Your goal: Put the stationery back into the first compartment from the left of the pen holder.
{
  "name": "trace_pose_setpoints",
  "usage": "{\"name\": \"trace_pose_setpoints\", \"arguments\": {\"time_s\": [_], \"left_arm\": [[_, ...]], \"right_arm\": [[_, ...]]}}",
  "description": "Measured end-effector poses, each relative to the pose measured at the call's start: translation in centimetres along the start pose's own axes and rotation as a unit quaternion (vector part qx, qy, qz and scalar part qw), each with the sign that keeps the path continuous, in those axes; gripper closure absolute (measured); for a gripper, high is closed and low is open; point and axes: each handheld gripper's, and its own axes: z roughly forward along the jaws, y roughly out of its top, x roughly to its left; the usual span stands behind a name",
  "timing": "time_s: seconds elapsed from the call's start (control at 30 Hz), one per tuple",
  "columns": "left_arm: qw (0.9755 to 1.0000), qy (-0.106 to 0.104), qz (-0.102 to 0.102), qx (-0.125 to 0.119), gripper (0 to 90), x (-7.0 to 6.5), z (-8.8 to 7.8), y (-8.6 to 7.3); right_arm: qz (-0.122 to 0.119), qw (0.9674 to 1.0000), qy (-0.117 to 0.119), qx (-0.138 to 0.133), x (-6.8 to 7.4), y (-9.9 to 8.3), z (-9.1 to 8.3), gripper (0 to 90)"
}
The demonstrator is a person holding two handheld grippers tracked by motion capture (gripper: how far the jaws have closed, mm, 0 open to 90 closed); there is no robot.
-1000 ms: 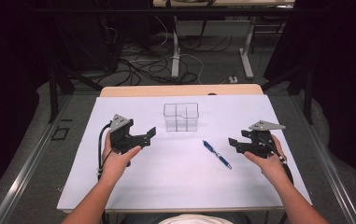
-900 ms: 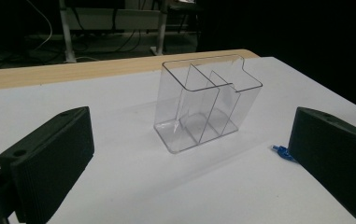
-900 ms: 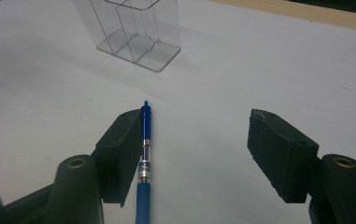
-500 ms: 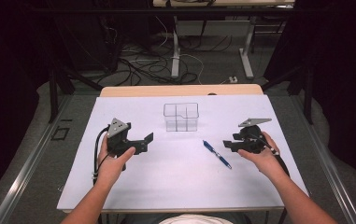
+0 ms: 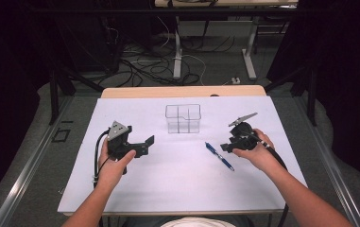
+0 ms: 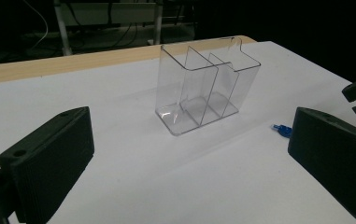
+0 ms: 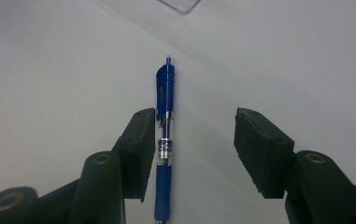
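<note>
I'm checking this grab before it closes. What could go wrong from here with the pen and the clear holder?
1. In the right gripper view, the blue click pen lies against one jaw of the open right hand-held gripper, not centred, so closing may roll or push it aside.
2. The clear plastic three-compartment holder stands free on the white table; a careless insert might tip it.

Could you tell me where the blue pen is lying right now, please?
In the high view the blue pen lies flat on the white table, right of centre, in front of the clear organiser and just left of the open right gripper.
</note>
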Motion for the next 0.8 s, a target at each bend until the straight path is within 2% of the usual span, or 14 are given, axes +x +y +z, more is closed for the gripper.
{"name": "trace_pose_setpoints", "arguments": {"time_s": [0.03, 0.07, 0.27, 0.47, 0.5, 0.53, 0.57, 0.6, 0.63, 0.73, 0.77, 0.8], "left_arm": [[1.0000, 0.000, 0.001, 0.001, 0.3, 0.0, 0.0, 0.0], [1.0000, -0.001, 0.001, 0.001, 0.3, 0.0, 0.0, 0.0], [1.0000, -0.003, 0.000, 0.004, 0.4, 0.0, 0.1, -0.2], [1.0000, -0.001, -0.001, 0.004, 0.4, 0.2, 0.1, -0.3], [1.0000, -0.001, 0.000, 0.003, 0.4, 0.3, 0.2, -0.3], [1.0000, -0.001, 0.000, 0.003, 0.5, 0.3, 0.2, -0.3], [1.0000, 0.000, -0.004, 0.005, 0.4, 0.3, 0.2, -0.3], [1.0000, 0.000, -0.004, 0.004, 0.4, 0.3, 0.2, -0.3], [1.0000, 0.000, -0.004, 0.004, 0.4, 0.3, 0.2, -0.3], [1.0000, 0.000, -0.005, 0.004, 0.4, 0.3, 0.2, -0.3], [1.0000, -0.001, -0.008, 0.004, 0.5, 0.3, 0.2, -0.3], [1.0000, 0.000, -0.002, 0.004, 0.6, 0.3, 0.2, -0.3]], "right_arm": [[0.007, 1.0000, 0.001, 0.004, 0.2, 0.1, 0.1, 48.1], [0.002, 1.0000, 0.007, 0.005, 0.1, 0.1, 0.2, 48.3], [-0.001, 0.9996, 0.000, 0.030, 0.5, 0.4, 0.9, 50.2], [-0.004, 0.9989, 0.000, 0.046, 0.9, 0.6, 1.5, 56.5], [-0.006, 0.9998, 0.001, 0.021, 0.9, 0.5, 2.0, 57.3], [-0.015, 0.9963, -0.004, 0.084, 0.9, 0.9, 1.3, 57.4], [-0.017, 0.9947, -0.010, 0.101, 1.0, 1.1, 1.2, 57.5], [-0.010, 0.9984, -0.001, 0.056, 1.1, 0.7, 2.0, 57.6], [-0.010, 0.9979, -0.002, 0.064, 1.1, 0.8, 2.0, 57.8], [-0.003, 0.9986, 0.003, 0.054, 1.3, 0.6, 2.4, 58.1], [-0.006, 0.9976, 0.002, 0.068, 1.4, 0.6, 2.6, 59.3], [-0.008, 0.9982, 0.004, 0.060, 1.4, 0.5, 2.8, 59.5]]}}
